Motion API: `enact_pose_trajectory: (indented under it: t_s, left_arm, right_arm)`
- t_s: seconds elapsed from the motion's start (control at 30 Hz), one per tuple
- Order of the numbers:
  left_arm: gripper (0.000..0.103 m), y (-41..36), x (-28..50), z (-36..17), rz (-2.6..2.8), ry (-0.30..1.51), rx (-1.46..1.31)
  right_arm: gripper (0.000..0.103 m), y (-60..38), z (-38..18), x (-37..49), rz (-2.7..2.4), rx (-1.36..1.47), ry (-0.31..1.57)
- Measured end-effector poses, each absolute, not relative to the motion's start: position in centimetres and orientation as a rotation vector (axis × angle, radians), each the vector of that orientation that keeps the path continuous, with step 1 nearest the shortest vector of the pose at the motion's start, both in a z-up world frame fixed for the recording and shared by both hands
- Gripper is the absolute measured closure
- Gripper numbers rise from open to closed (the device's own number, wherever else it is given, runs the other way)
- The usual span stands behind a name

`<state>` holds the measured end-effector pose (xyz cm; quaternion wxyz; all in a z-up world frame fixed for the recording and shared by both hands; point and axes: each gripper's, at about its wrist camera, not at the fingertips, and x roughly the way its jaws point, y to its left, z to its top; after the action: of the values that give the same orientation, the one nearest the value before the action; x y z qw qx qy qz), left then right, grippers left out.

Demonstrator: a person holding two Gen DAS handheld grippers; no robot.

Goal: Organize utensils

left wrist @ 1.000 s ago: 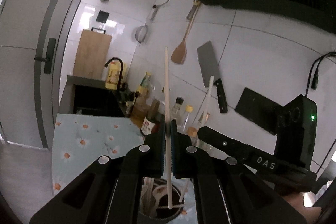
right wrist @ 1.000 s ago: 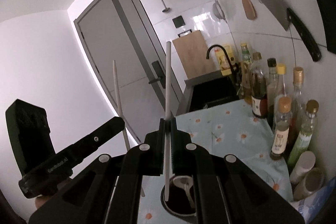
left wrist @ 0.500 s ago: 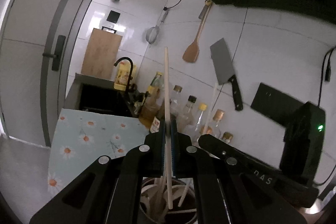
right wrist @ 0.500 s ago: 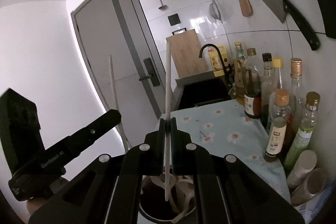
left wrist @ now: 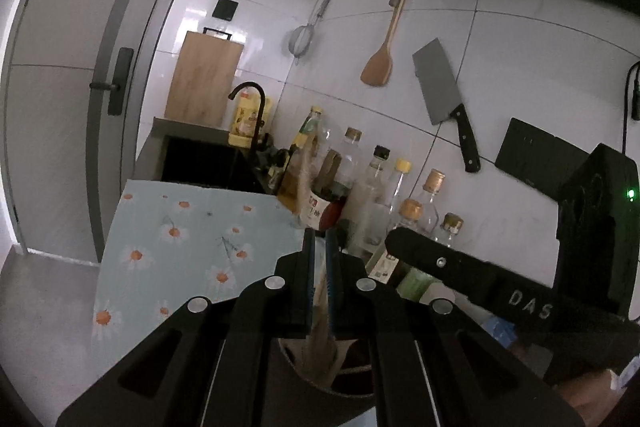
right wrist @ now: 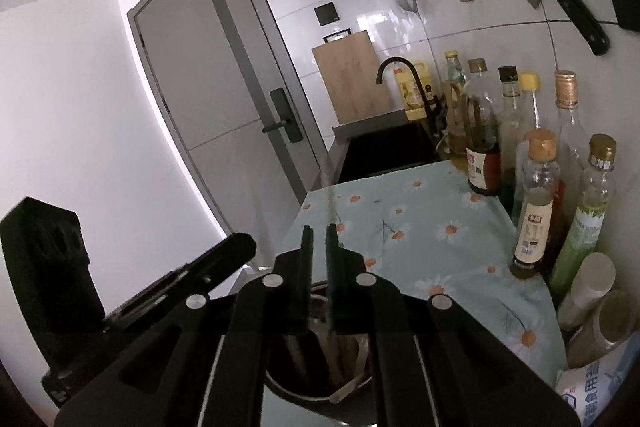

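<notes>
A dark round utensil holder stands right under both grippers, with several wooden utensils in it; it also shows in the right wrist view. My left gripper has its jaws slightly apart, and a blurred wooden chopstick is dropping between them into the holder. My right gripper is likewise slightly open, with a faint blurred chopstick sliding down between its jaws. Each gripper shows in the other's view, beside the holder.
A daisy-print cloth covers the counter. Several bottles line the wall at right. A black sink with a faucet lies beyond. A cleaver, a spatula and a strainer hang on the tiled wall.
Both grippers came down over the holder and opened slightly. The two chopsticks they held upright have slipped down and are falling into the holder.
</notes>
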<state>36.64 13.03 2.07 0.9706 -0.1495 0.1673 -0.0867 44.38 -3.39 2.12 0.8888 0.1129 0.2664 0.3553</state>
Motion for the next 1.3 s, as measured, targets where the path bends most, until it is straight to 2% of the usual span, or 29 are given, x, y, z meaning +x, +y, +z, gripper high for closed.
enact_pose_trajectory:
  t_s: [0.43,0.63,0.67,0.7,0.73,0.93,0.97,1.0,1.07,1.17,1.23,1.3]
  left_arm:
    - [0.098,13.2,33.6,3.3,-0.157,0.336,-0.28]
    - [0.098,12.4,31.1,5.0,-0.145,0.326,-0.227]
    - [0.095,12.1,30.5,5.3,-0.142,0.324,-0.213]
    - [0.081,11.9,30.0,5.6,-0.138,0.322,-0.202]
    - [0.077,11.7,29.3,5.9,-0.13,0.32,-0.189]
    - [0.076,10.7,25.9,7.0,-0.109,0.326,-0.166]
    - [0.071,10.4,25.3,7.1,-0.107,0.341,-0.163]
    - [0.064,10.1,24.7,7.1,-0.103,0.351,-0.161]
    - [0.056,9.5,23.9,7.2,-0.102,0.378,-0.162]
    - [0.056,8.0,22.2,7.3,-0.097,0.415,-0.156]
    - [0.047,6.6,20.9,7.5,-0.095,0.438,-0.147]
    - [0.033,5.4,19.6,7.7,-0.083,0.451,-0.145]
  right_arm:
    - [0.089,-5.2,4.0,41.9,0.708,0.245,0.519]
    - [0.084,-6.8,5.6,39.7,0.702,0.235,0.497]
    - [0.084,-7.0,5.8,39.3,0.702,0.232,0.492]
    - [0.083,-7.4,6.1,38.7,0.704,0.228,0.486]
    - [0.082,-7.6,6.3,38.3,0.705,0.227,0.482]
    - [0.076,-10.1,7.1,34.9,0.733,0.211,0.483]
    - [0.075,-10.4,7.1,34.4,0.734,0.208,0.483]
    - [0.071,-11.0,7.1,33.8,0.733,0.204,0.484]
    - [0.066,-12.1,7.1,32.7,0.734,0.203,0.487]
    - [0.05,-13.7,6.8,31.3,0.716,0.197,0.504]
    - [0.046,-15.1,6.5,30.3,0.724,0.199,0.528]
    - [0.038,-16.1,6.3,29.2,0.726,0.189,0.543]
